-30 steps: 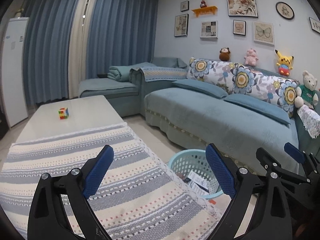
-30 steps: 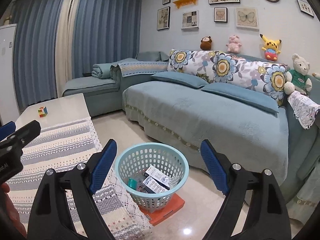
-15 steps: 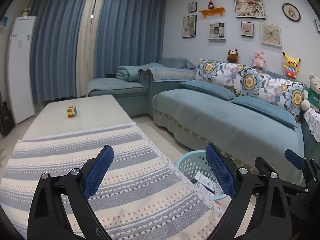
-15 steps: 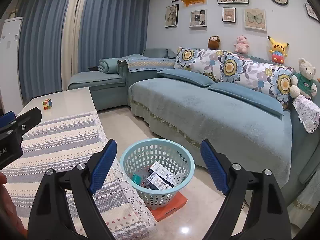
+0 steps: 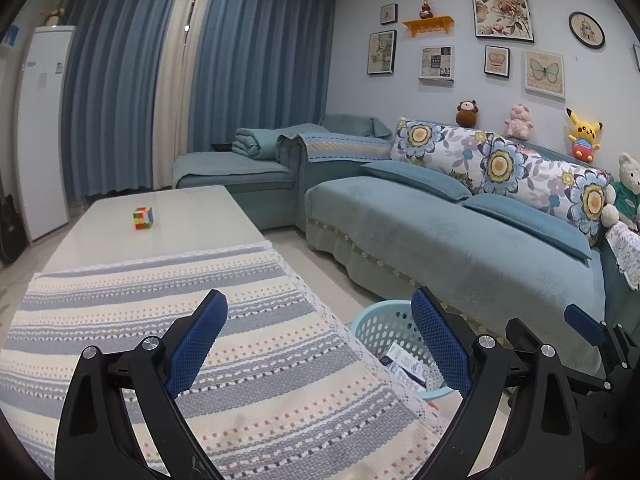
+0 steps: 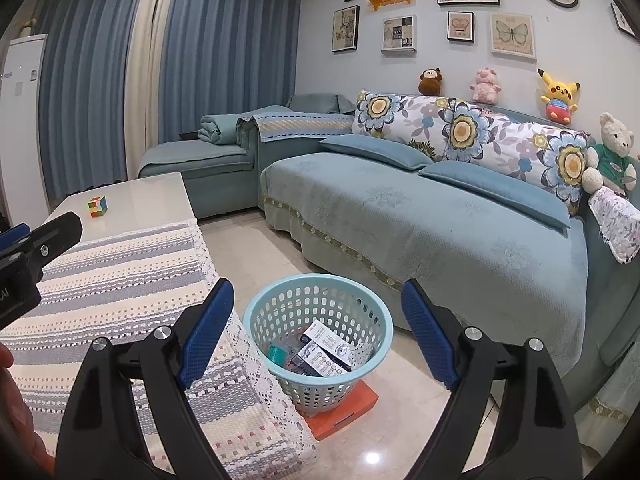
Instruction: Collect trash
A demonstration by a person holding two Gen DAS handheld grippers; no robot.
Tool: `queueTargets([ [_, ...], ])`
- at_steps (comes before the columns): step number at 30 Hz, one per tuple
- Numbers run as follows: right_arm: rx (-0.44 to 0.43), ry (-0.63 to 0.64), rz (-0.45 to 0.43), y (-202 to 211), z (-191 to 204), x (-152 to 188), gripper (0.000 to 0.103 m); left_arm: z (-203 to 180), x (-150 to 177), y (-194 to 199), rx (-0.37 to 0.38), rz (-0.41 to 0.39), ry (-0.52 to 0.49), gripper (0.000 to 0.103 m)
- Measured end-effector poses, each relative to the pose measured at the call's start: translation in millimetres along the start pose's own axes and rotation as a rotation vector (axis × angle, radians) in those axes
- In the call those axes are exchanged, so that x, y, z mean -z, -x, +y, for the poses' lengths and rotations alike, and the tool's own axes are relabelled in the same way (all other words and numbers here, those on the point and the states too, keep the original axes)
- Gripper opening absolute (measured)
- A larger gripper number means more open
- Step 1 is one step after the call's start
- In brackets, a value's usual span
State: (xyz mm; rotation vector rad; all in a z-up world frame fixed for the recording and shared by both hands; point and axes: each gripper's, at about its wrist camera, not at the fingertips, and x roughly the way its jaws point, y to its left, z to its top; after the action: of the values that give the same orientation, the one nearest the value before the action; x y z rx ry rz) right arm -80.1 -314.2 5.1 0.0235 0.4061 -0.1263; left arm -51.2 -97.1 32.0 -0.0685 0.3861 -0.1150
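Observation:
A light-blue perforated basket (image 6: pixel 276 294) stands on the floor beside the table's near right corner, on a flat orange slab (image 6: pixel 352 406). Inside it lie white and blue printed boxes (image 6: pixel 326 350) and a teal packet (image 6: pixel 277 352). My right gripper (image 6: pixel 318 332) hovers open above and in front of the basket, with nothing between its blue pads. My left gripper (image 5: pixel 318 340) is open and empty over the striped cloth (image 5: pixel 168 304); the basket (image 5: pixel 374 322) shows between its fingers. Each gripper appears at the edge of the other's view.
A colourful puzzle cube (image 5: pixel 143 218) sits on the bare white far end of the table (image 5: pixel 192 208). A blue sofa (image 6: pixel 420 220) with floral cushions and plush toys runs along the right. Tiled floor (image 6: pixel 256 248) lies between table and sofa. Blue curtains and a white fridge (image 5: pixel 42 132) stand behind.

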Motion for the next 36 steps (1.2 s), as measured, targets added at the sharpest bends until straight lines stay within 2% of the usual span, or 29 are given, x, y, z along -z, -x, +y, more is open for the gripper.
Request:
queueTargets([
  [36, -0.031, -0.014, 0.023, -4.3, 0.6, 2.2, 0.081, -1.2, 2.6, -1.5, 0.001, 0.009, 0.004, 0.091],
])
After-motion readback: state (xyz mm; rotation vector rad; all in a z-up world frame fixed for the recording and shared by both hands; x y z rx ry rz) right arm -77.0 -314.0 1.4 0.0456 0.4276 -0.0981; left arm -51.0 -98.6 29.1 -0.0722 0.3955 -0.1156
